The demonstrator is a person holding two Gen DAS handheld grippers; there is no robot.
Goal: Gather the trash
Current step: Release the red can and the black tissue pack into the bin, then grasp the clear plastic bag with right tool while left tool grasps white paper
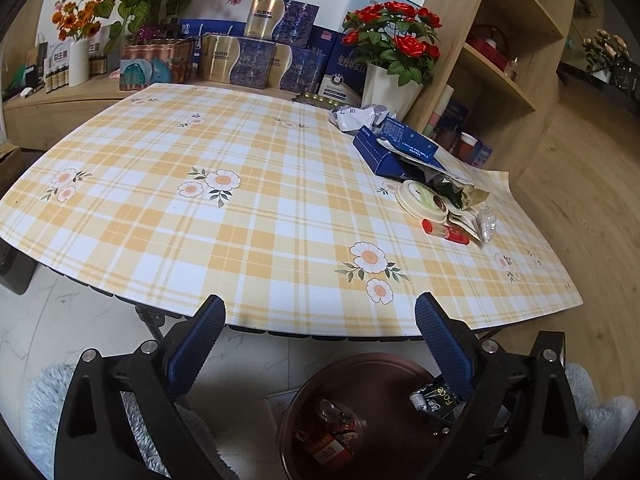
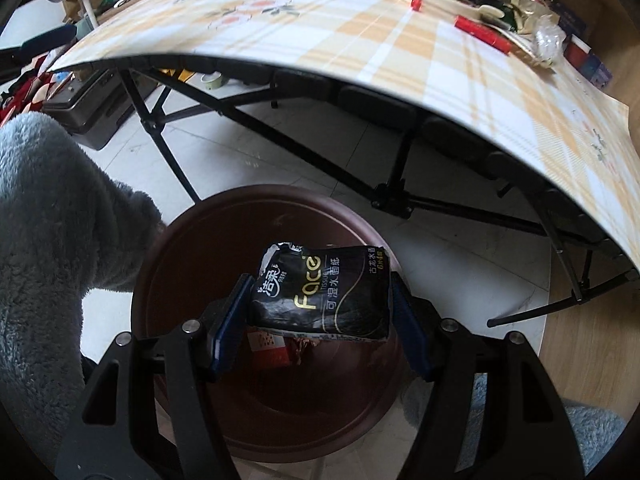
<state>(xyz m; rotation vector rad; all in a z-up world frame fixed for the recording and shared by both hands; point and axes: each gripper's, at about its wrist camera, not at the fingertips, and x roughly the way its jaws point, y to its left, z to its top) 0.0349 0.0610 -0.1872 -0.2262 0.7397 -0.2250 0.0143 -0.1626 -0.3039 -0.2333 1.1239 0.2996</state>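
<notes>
Black tissue pack (image 2: 320,294), crumpled, suspended over brown bin (image 2: 176,248); red wrappers (image 2: 280,350) inside. More litter heaped at tabletop (image 1: 240,208) corner.

left gripper (image 1: 320,320): jaws spread wide, nothing between, pointing toward 12 o'clock | right gripper (image 2: 320,312): tilted steeply down, pads clamped on a black tissue pack (image 2: 324,292) | fleece sleeve (image 2: 52,216) at 9 o'clock

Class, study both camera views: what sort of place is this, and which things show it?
Probably a home living or dining room: a folding table with a checked flowery cloth, wooden shelves holding household items, potted artificial roses, and a brown bin on the floor.
</notes>
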